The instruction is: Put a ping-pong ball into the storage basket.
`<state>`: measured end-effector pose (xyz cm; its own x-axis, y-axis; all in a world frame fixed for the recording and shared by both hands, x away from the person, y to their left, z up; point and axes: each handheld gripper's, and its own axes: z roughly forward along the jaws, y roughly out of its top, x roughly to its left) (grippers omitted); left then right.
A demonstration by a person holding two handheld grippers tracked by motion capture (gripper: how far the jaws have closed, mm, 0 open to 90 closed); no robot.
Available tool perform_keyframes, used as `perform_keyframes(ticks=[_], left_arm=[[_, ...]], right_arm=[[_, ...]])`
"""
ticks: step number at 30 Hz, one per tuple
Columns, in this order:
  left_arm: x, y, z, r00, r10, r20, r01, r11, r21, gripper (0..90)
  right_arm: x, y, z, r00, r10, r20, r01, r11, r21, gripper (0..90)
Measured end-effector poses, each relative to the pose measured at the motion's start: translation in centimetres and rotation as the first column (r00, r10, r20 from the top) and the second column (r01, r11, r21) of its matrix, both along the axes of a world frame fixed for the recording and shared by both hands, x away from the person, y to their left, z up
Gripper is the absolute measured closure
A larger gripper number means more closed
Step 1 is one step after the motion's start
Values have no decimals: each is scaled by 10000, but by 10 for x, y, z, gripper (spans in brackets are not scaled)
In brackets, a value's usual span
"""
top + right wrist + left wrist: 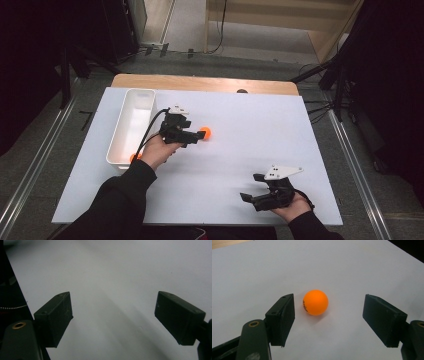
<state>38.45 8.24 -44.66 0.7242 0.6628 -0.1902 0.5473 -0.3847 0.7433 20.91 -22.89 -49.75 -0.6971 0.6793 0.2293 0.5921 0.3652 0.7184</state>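
Note:
An orange ball [205, 133] [315, 302] lies on the white table sheet [240, 150] just right of the white bin. My left gripper [196, 136] [328, 312] stands open around it: the ball rests between the jaws, nearer the left-hand one and apart from both. A second orange ball [134, 157] peeks out at the bin's near end behind the left hand. Near the table's front right, my right gripper [251, 187] [113, 315] is open over bare sheet with nothing between its jaws.
A long white bin [131, 125] stands at the table's left side, its long axis running away from the person. A wooden table edge [205, 83] shows beyond the sheet. Dark stands and cables flank the table on both sides.

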Motion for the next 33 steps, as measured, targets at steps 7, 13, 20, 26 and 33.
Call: perform_keyframes(ticks=[7, 13, 20, 26, 33], left_arm=[[6, -6, -1, 10000, -88, -43, 88, 10000, 45, 262], [11, -15, -2, 9999, -81, 130, 79, 9998, 177, 262], [20, -20, -1, 9999, -132, 68, 131, 9998, 121, 262], [27, -30, -3, 9997, -162, 188, 164, 9998, -63, 262], [36, -42, -5, 9991, -190, 384, 183, 9997, 174, 262]], right_arm=[[1, -1, 0, 9999, -127, -18, 127, 9999, 43, 134], [0, -2, -1, 9998, -187, 4, 187, 9998, 77, 134], [-1, -3, -2, 9993, -374, -65, 375, 9993, 68, 134], [-2, -4, -3, 9989, -462, -49, 462, 9989, 29, 134], [-2, -6, -4, 9982, -590, -77, 591, 9982, 40, 134]])
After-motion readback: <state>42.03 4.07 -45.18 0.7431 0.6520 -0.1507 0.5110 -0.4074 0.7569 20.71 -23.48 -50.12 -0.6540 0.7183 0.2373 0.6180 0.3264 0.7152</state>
